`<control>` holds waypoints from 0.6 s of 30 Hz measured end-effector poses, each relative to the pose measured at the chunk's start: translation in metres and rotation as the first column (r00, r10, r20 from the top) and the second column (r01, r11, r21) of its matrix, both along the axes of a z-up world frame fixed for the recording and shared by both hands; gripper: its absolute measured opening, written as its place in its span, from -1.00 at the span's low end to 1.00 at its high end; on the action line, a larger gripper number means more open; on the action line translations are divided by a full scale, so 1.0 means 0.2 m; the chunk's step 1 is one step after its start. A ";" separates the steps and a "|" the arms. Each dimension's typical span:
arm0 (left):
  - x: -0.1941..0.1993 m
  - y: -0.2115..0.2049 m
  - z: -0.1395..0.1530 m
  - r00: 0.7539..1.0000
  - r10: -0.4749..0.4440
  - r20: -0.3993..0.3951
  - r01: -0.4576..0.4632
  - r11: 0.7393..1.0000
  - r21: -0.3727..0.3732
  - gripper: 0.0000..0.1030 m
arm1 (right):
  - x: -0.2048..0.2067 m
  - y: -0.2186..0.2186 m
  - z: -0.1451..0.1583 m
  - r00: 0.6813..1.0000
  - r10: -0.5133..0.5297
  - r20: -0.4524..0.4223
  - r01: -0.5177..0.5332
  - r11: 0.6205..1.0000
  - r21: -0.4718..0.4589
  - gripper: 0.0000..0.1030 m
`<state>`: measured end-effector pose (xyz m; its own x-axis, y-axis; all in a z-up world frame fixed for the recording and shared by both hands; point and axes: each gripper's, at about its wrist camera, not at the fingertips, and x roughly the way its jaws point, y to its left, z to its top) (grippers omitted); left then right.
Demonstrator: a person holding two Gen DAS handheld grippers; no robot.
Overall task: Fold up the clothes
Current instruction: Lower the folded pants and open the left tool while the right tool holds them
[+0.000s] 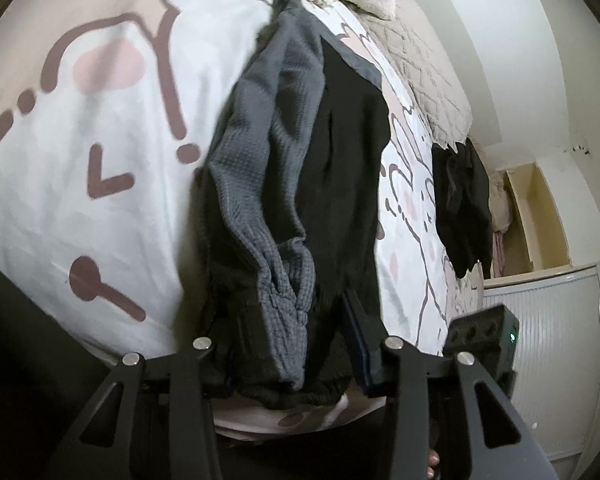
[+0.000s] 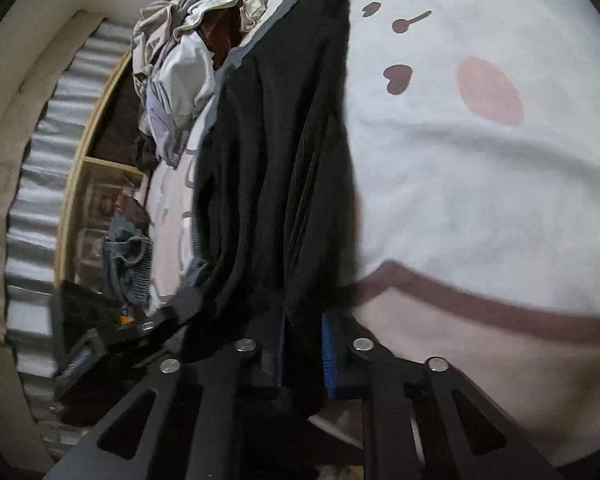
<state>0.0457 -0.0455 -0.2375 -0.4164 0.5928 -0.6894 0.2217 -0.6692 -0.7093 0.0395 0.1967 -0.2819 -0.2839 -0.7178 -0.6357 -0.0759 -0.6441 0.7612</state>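
Two views, one garment. Left wrist view alone shows the grey waffle sleeve (image 1: 268, 184) lying over the black top (image 1: 340, 168), plus a dark heap (image 1: 464, 204) far right on the bed (image 1: 100, 128). Right wrist view alone shows the laundry pile (image 2: 184, 56) at far left. Left hand-held gripper (image 1: 288, 340) straddles the near hem; grip uncertain. Right hand-held gripper (image 2: 304, 344) is clenched on the top's near edge.

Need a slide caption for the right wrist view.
Right gripper pinching the near edge of a black garment on a cartoon-print bedspread.
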 end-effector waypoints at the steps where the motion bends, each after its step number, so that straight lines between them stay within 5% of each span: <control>1: 0.00 0.00 0.00 1.000 -0.003 -0.002 0.003 1.000 0.002 -0.22 | 0.02 0.02 0.01 1.000 -0.013 0.012 0.013 1.000 -0.025 -0.72; 12: 0.08 0.02 0.01 0.997 -0.030 0.069 0.029 0.999 0.025 -0.22 | 0.14 0.14 -0.08 0.985 -0.129 0.117 0.137 0.989 -0.064 -0.71; 15: 0.16 0.02 0.10 0.997 -0.054 0.052 0.057 0.997 -0.061 -0.22 | 0.12 0.13 -0.08 0.987 -0.115 0.112 0.120 0.992 -0.038 -0.71; 18: 0.21 -0.02 0.29 0.995 -0.054 -0.080 0.033 0.969 -0.245 -0.21 | 0.12 0.13 -0.07 0.990 -0.099 0.099 0.101 0.995 -0.019 -0.72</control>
<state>0.0875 -0.0486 -0.1789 -0.4576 0.4307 -0.7779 0.1340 -0.8315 -0.5391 0.0640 0.2220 -0.2963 -0.2927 -0.7044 -0.6466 -0.2136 -0.6110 0.7623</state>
